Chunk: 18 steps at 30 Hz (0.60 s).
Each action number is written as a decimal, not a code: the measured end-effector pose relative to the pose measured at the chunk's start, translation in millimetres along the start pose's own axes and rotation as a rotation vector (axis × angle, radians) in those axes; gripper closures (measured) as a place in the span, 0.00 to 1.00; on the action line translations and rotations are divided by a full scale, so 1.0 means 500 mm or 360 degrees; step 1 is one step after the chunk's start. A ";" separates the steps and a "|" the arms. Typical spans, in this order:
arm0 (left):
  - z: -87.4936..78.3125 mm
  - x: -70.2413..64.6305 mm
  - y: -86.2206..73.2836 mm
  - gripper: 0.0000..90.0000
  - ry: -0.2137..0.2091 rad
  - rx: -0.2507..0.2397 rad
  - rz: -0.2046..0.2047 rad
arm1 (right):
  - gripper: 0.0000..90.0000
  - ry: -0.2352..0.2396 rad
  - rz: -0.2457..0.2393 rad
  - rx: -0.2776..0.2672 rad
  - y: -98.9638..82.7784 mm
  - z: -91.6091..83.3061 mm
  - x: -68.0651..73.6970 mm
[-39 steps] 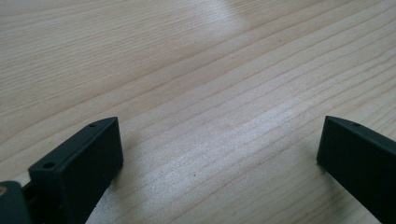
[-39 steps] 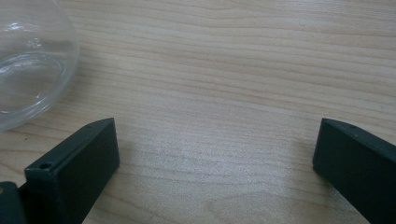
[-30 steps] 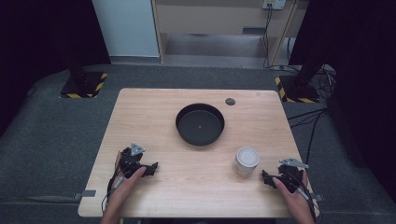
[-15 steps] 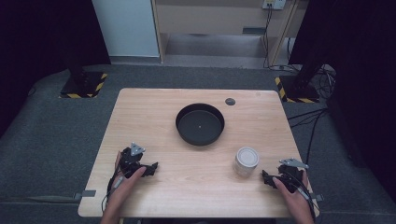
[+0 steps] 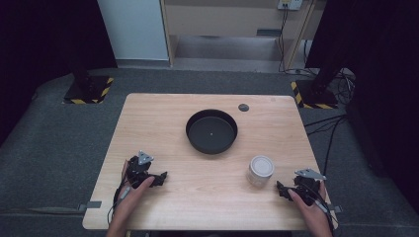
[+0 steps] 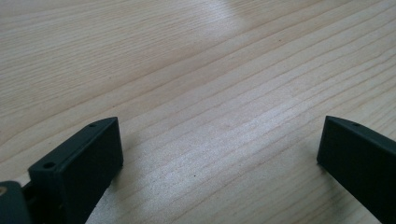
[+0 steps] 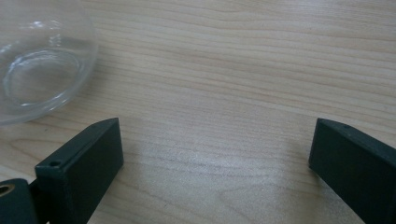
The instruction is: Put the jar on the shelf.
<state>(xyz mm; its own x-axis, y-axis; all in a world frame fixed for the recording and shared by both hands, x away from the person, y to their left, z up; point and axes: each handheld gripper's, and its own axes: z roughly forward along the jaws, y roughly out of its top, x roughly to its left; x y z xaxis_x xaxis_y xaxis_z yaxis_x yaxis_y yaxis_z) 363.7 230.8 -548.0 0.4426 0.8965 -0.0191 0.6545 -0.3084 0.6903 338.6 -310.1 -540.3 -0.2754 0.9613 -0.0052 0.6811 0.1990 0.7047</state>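
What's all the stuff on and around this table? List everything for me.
Table: one, light wood, centre of the high view.
Round tray: one, black, middle of the table, toward the far side.
Clear jar: one, see-through with a whitish top, near right of the table, left of the right gripper.
Small disc: one, dark grey, far edge, right of the tray.
Left gripper: one, black, jaws open, near left.
Right gripper: one, black, jaws open, near right.
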 end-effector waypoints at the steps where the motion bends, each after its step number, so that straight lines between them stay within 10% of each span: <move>1: 0.000 0.000 0.000 0.00 0.0000 -0.0001 -0.0001 | 0.03 0.0002 -0.0003 -0.0002 0.000 -0.003 0.000; 18: 0.000 0.000 0.000 0.00 0.0000 0.0000 0.0000 | 0.03 0.0047 -0.0068 -0.0036 0.002 -0.046 0.019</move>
<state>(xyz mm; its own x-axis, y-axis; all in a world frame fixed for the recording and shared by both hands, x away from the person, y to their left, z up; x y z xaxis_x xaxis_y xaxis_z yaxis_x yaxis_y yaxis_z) 363.7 230.7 -548.1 0.4426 0.8965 -0.0193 0.6545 -0.3082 0.6904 321.0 -305.4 -523.4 -0.3242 0.9459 -0.0150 0.6529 0.2352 0.7200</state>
